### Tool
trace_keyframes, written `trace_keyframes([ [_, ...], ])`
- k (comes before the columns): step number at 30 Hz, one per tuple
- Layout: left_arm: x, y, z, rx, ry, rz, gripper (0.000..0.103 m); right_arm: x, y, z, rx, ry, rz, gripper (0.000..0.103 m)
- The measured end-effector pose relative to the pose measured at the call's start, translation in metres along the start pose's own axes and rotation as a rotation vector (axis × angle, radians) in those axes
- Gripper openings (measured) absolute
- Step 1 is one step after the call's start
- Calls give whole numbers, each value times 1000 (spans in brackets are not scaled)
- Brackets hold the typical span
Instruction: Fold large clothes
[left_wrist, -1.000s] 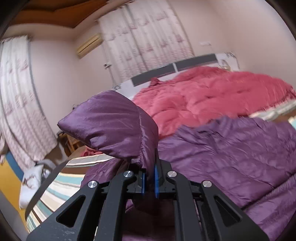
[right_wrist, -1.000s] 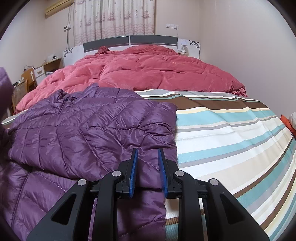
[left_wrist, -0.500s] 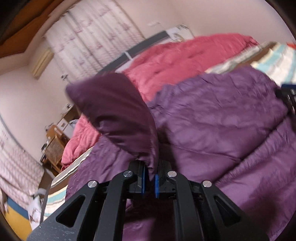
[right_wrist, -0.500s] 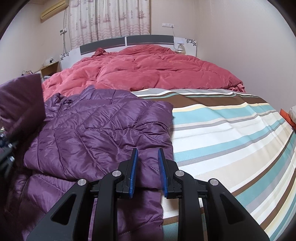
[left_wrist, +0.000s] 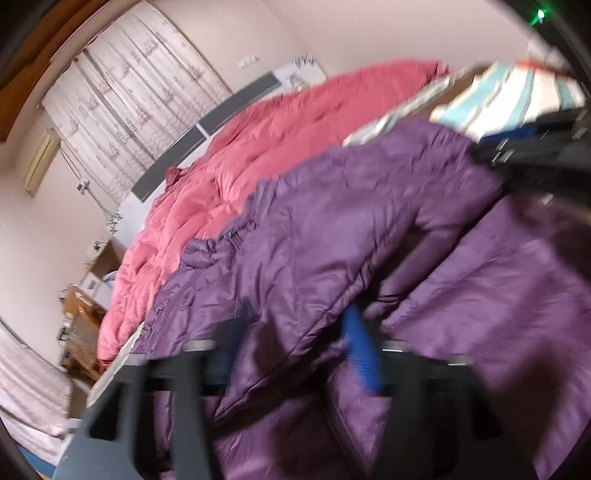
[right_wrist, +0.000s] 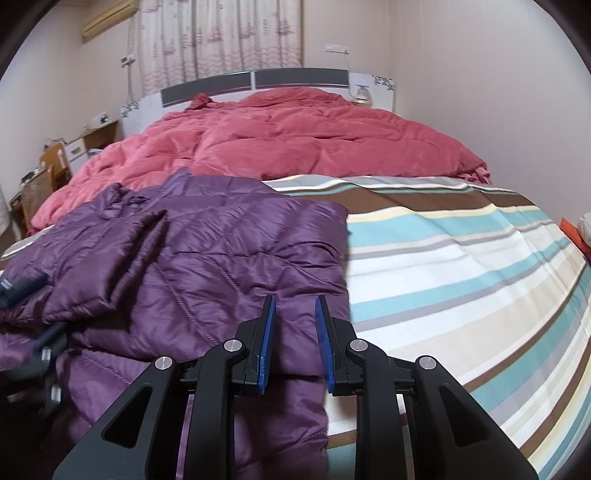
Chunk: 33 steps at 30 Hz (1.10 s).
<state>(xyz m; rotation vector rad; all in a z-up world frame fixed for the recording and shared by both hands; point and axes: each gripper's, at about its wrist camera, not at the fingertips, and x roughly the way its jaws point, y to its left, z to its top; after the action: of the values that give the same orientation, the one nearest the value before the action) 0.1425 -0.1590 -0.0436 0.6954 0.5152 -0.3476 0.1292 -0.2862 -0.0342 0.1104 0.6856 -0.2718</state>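
Purple jacket (right_wrist: 207, 258) lies flat on bed w/ striped sheet (right_wrist: 461, 266), just in front of red duvet (right_wrist: 288, 144); one sleeve folded across its front. Right tool (right_wrist: 293, 314) hovers over jacket's right edge — pads apart, gripping nothing. Left tool (left_wrist: 291, 354) view is blurred: jaws look spread, sleeve fabric draped between them — can't tell if it's held. Headboard (right_wrist: 255, 81) and curtain (right_wrist: 221, 37) behind.
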Motion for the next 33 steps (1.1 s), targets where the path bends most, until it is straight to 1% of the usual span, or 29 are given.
trace_keyframes([
  [1,-6,6,-2,-18,-17,-7,74,-3,2,2,-9,-8,14,26],
  [2,-15,13,-8,-41,-27,-11,74,-7,4,4,-17,-15,44,53],
  [3,-23,23,-16,-75,-24,1,74,-9,6,6,-19,-19,68,65],
  [4,-23,36,-21,-106,-17,11,74,-13,8,9,-18,-34,86,71],
  [5,-24,48,-28,-149,-7,24,74,-16,10,11,-19,-45,103,71],
  [6,-25,65,-39,-224,14,46,74,-19,16,16,-25,-49,135,71],
  [9,-17,107,-63,-397,69,114,74,-20,32,27,-21,-36,206,70],
  [10,-15,125,-75,-471,100,152,72,-18,37,30,-13,-19,237,65],
  [11,-15,138,-84,-530,121,178,72,-13,46,33,-8,8,267,63],
  [12,-16,150,-92,-586,137,206,68,-10,52,33,-9,28,281,60],
  [13,-14,160,-97,-620,150,229,62,-5,58,34,-11,50,298,56],
  [14,-14,166,-104,-648,166,249,59,1,64,34,-14,76,317,47],
  [15,-13,171,-113,-678,192,259,58,9,73,33,-16,116,346,41],
  [16,-9,173,-118,-697,207,247,58,13,77,32,-18,141,368,27],
  [18,-4,173,-124,-712,227,215,57,22,89,28,-26,197,387,16],
  [19,-4,172,-125,-706,231,199,57,20,90,30,-28,186,386,10],
  [20,-4,170,-124,-699,227,192,57,17,90,33,-31,167,377,10],
  [21,-6,168,-123,-687,215,190,57,10,88,38,-33,131,349,8],
  [23,-1,166,-118,-667,213,188,58,5,81,43,-31,103,301,8],
  [24,9,173,-111,-661,220,185,60,8,79,43,-38,106,273,8],
  [26,22,171,-107,-640,232,165,60,16,71,38,-36,121,229,8],
  [27,25,166,-105,-612,245,162,61,25,67,32,-18,152,230,8],
  [28,33,168,-101,-596,256,159,60,28,64,29,-10,161,240,8],
  [30,37,168,-100,-587,272,141,60,29,62,26,-1,165,242,9],
  [31,35,171,-100,-596,269,132,60,28,60,27,0,165,246,16],
  [32,32,175,-101,-615,265,120,60,22,59,29,0,163,247,26],
  [33,28,179,-102,-638,260,109,60,17,57,32,0,150,249,31],
])
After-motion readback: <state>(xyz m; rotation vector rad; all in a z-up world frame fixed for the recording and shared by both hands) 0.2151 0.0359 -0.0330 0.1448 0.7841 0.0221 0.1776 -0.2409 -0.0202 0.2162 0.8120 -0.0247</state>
